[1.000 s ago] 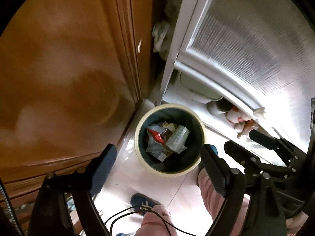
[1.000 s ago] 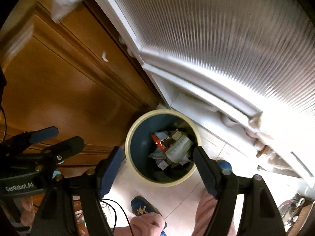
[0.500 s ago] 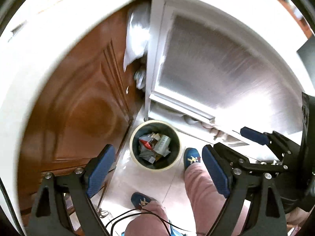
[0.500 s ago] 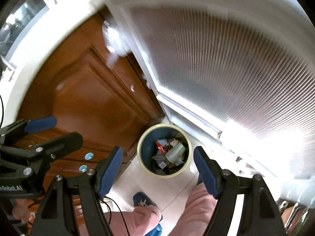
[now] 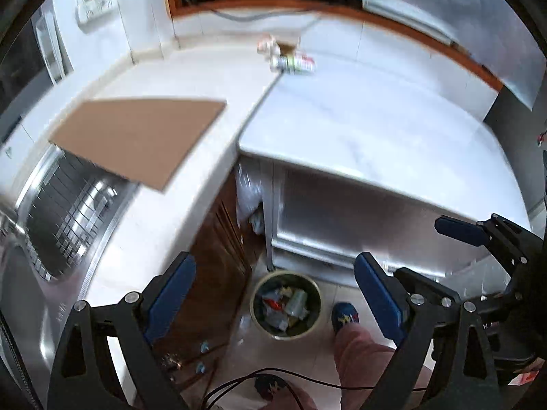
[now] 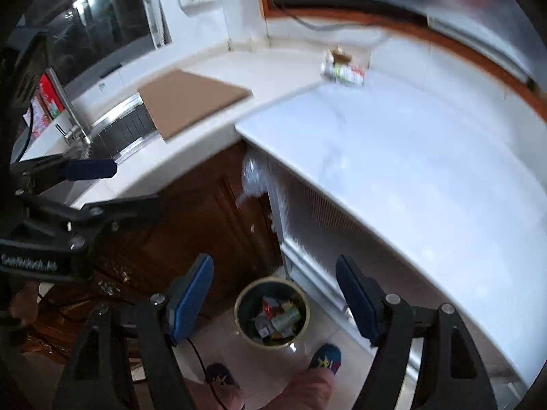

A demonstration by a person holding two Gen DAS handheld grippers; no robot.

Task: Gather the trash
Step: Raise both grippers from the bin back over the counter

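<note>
Down on the pale tiled floor stands the round dark bin with a cream rim (image 5: 286, 304), full of crumpled wrappers and scraps of trash (image 5: 285, 305), tucked against the brown wooden cabinet door (image 5: 218, 266) and the ribbed white cabinet front (image 5: 342, 225). From the left wrist view, the left gripper (image 5: 275, 295) hangs well above it with the bin framed between its blue-padded fingers (image 5: 171, 299); its jaws are opening and nothing lies between them. From the right wrist view, the right gripper (image 6: 273, 302) is likewise spread wide and empty, the same bin showing far below in the gap between its pads. A second cluster of trash, a small can and torn packaging (image 5: 290, 56), lies blurred at the back of the white marble counter (image 5: 376, 126), well apart from both grippers. A flat brown cardboard sheet (image 5: 136, 136) rests on the counter, overhanging the steel sink (image 5: 68, 212). The person's blue slippers (image 6: 324, 358) and pink trouser legs stand beside the bin
</note>
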